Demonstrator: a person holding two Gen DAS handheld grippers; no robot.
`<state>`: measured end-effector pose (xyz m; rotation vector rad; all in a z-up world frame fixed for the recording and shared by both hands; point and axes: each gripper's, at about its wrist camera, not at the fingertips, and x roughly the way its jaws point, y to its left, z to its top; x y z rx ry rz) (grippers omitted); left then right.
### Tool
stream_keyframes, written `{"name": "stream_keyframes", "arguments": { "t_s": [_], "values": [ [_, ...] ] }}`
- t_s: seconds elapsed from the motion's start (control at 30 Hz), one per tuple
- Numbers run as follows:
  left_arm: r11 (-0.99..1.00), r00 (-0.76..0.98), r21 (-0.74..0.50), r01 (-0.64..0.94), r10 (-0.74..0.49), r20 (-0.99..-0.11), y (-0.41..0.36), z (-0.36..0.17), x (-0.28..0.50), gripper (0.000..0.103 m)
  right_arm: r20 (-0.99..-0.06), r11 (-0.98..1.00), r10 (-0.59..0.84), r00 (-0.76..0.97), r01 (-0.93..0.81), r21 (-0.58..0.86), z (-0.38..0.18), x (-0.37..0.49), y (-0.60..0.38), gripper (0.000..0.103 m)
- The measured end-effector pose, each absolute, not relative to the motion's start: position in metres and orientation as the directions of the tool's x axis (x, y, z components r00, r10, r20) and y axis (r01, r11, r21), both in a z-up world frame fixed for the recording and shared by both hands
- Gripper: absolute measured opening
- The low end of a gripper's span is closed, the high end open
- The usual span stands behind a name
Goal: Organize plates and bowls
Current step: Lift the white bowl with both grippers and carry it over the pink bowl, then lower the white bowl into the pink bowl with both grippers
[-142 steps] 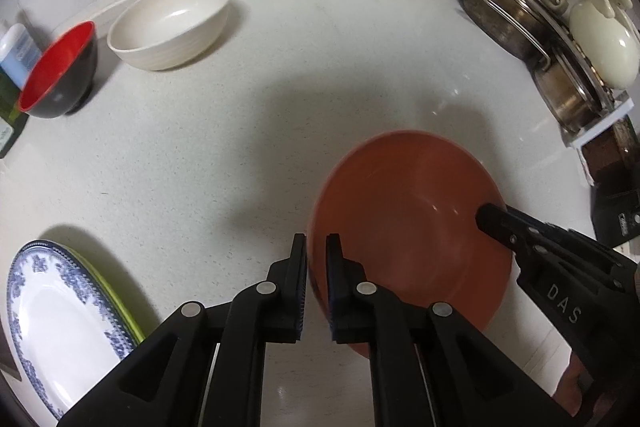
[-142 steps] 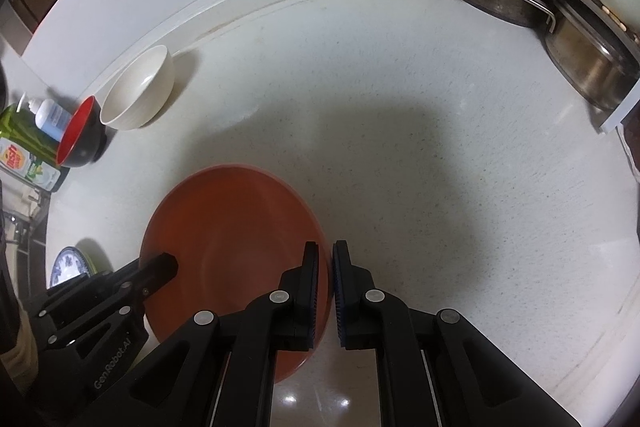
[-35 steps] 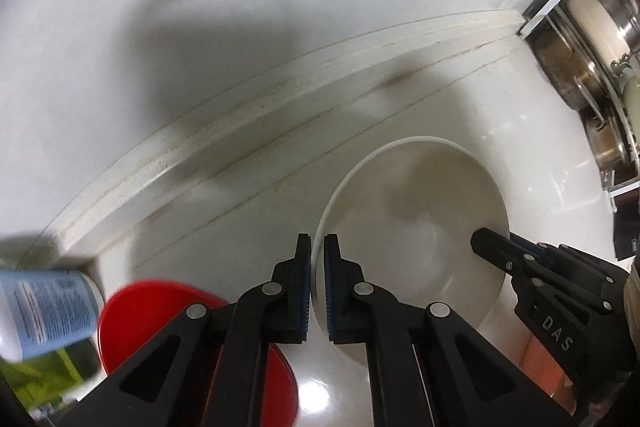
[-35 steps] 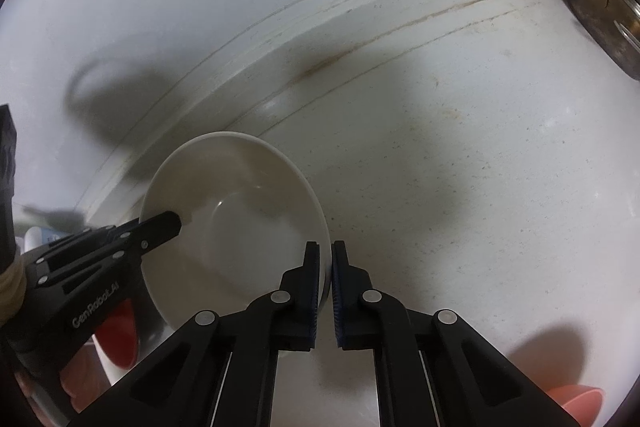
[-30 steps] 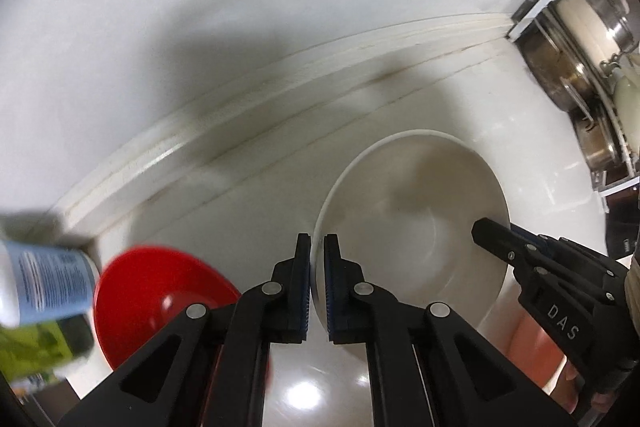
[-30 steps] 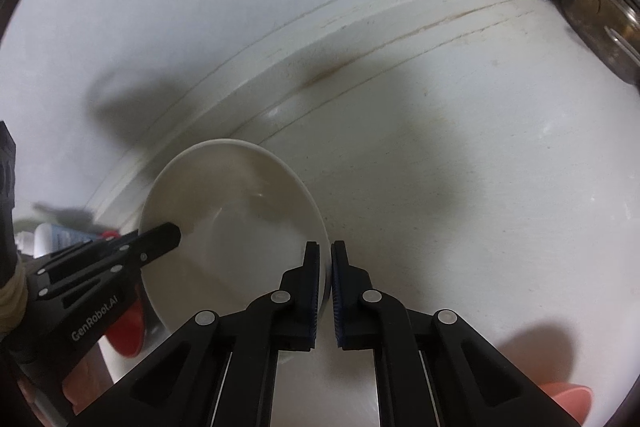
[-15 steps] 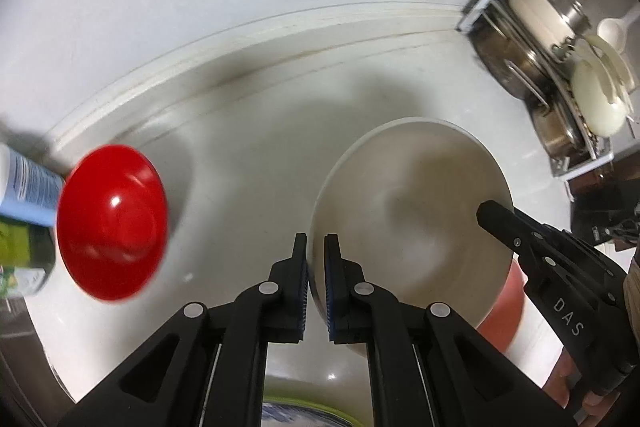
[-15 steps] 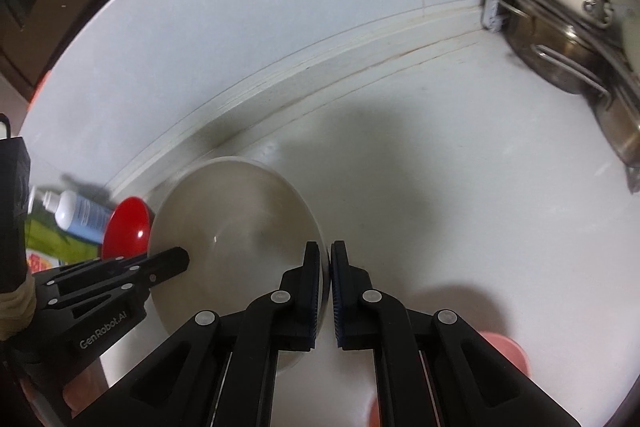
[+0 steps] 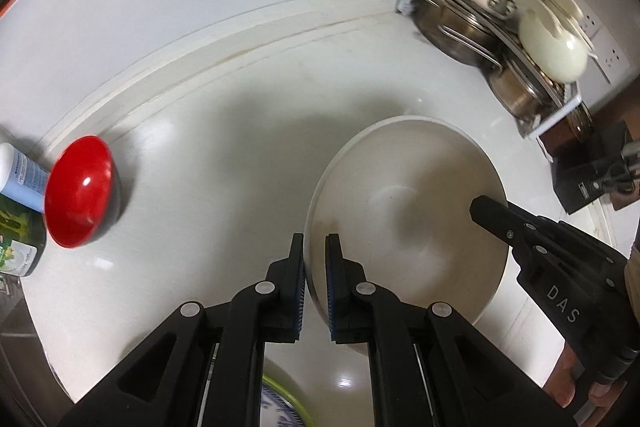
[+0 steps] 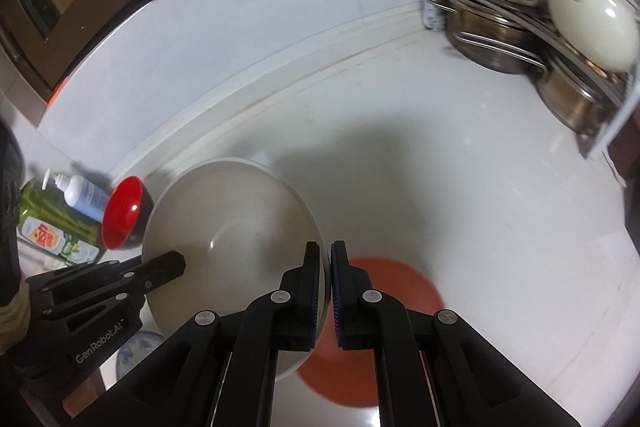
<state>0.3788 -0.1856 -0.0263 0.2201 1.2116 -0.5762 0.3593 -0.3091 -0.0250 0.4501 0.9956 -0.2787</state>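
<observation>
Both grippers hold a large cream bowl (image 9: pixel 404 211) above the white counter. My left gripper (image 9: pixel 314 259) is shut on its left rim. My right gripper (image 10: pixel 325 267) is shut on its right rim, and the bowl shows in the right wrist view (image 10: pixel 228 227). An orange-red plate (image 10: pixel 384 291) lies on the counter below and right of the bowl. A red and black bowl (image 9: pixel 78 191) stands at the back left, also in the right wrist view (image 10: pixel 124 213). A blue-patterned plate on a green one (image 9: pixel 280 409) lies under the left gripper.
A rack of steel pots and cream lidded cookware (image 9: pixel 508 39) stands at the back right, also in the right wrist view (image 10: pixel 552 19). Soap bottles (image 10: pixel 76 199) stand at the far left by the wall. A dark box (image 9: pixel 592 175) sits at the right.
Both grippers have lifted the cream bowl from beside the red bowl and carried it right and towards the front, above the orange-red plate.
</observation>
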Motion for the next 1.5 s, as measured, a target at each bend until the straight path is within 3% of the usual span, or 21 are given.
{"name": "stream_keyframes", "arguments": {
  "t_s": [0.93, 1.23, 1.33, 1.4, 1.5],
  "values": [
    [0.850, 0.198, -0.033, 0.526, -0.160, -0.967, -0.229, -0.088, 0.341, 0.011, -0.904, 0.846, 0.035, 0.425, 0.469, 0.253, -0.080, 0.324, -0.353, 0.008],
    [0.844, 0.173, -0.043, 0.535, -0.160, -0.972, -0.235, -0.097, 0.341, 0.017, -0.909, 0.856, 0.015, 0.415, 0.465, 0.227, -0.083, 0.323, -0.354, 0.008],
    [0.847, 0.190, -0.040, 0.531, -0.165, -0.968, -0.234, -0.095, 0.342, 0.025, -0.907, 0.855, 0.006, 0.422, 0.468, 0.224, -0.084, 0.322, -0.356, 0.009],
    [0.848, 0.207, -0.033, 0.529, -0.167, -0.964, -0.233, -0.092, 0.342, 0.039, -0.906, 0.856, 0.005, 0.424, 0.466, 0.223, -0.084, 0.321, -0.357, 0.009],
    [0.857, 0.262, -0.004, 0.515, -0.162, -0.951, -0.231, -0.085, 0.342, 0.050, -0.908, 0.861, -0.003, 0.419, 0.463, 0.211, -0.083, 0.321, -0.356, 0.010]
  ]
}}
